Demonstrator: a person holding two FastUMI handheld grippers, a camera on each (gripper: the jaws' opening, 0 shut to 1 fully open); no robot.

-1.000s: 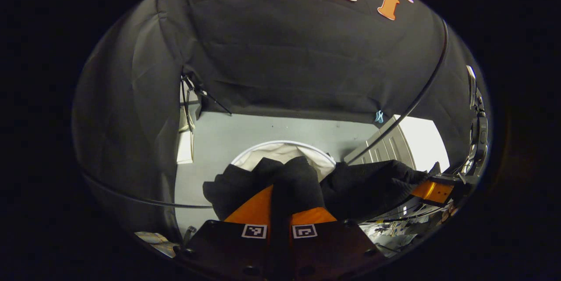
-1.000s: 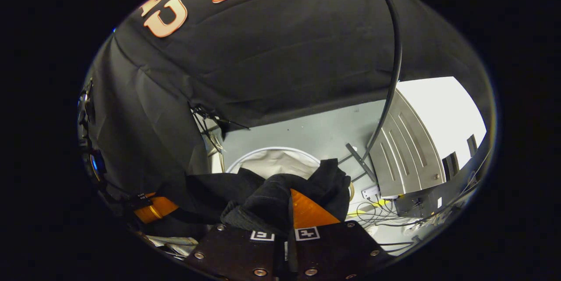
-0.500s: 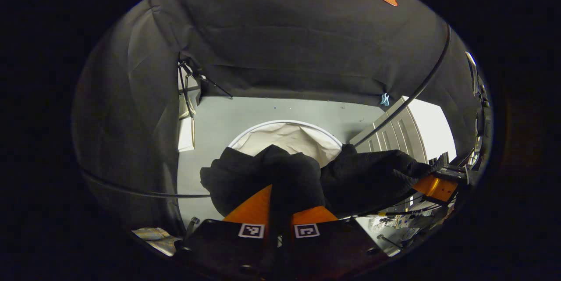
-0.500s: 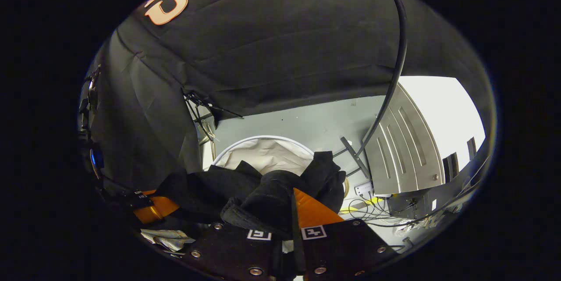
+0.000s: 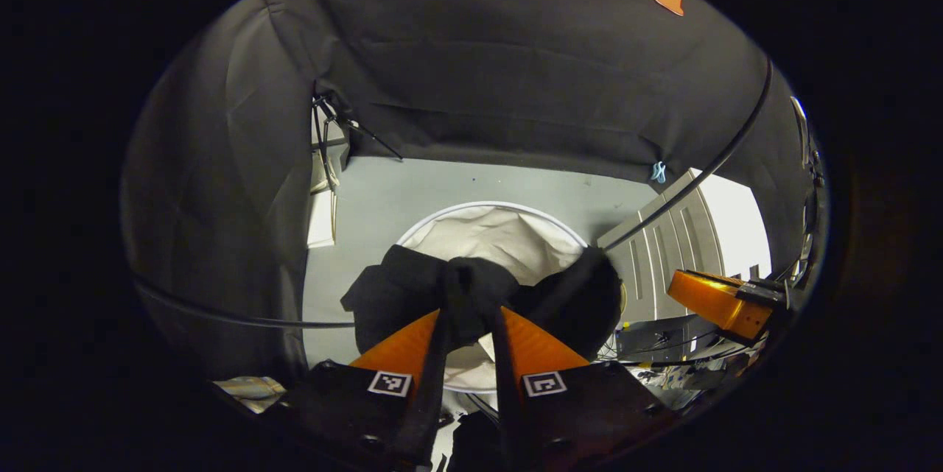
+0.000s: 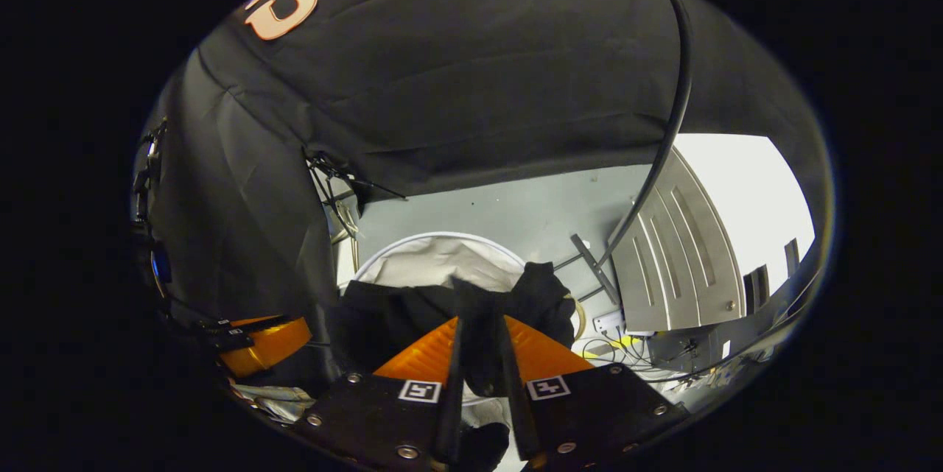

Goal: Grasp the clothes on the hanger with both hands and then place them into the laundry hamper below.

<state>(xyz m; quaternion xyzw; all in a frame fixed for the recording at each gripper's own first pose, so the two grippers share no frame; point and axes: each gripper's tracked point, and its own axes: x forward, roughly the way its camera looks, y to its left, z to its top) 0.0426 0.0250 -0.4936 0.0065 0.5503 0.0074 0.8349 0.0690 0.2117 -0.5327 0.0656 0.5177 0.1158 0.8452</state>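
Note:
The black garment (image 5: 398, 288) lies bunched over the near rim of the round white-lined hamper (image 5: 501, 236) on the grey floor. My left gripper (image 5: 470, 310) hangs just above it, open, with a fold of black cloth loose in the gap between its orange fingers. Off to the right, the right gripper (image 5: 718, 299) is bare of cloth. In the right gripper view the garment (image 6: 383, 317) drapes across the hamper (image 6: 435, 262). The right gripper (image 6: 482, 319) is open over it, and the left gripper (image 6: 265, 339) sits at the lower left, free of cloth.
A black cable (image 5: 707, 163) arcs down the booth wall on the right. A grey ribbed panel (image 6: 663, 266) stands right of the hamper, with loose wires (image 6: 626, 347) on the floor by it. Crumpled pale material (image 5: 250, 389) lies at the lower left.
Both grippers' fingers have spread apart and let go of the garment. The cloth that stretched between them has dropped and gathered on the hamper's near rim.

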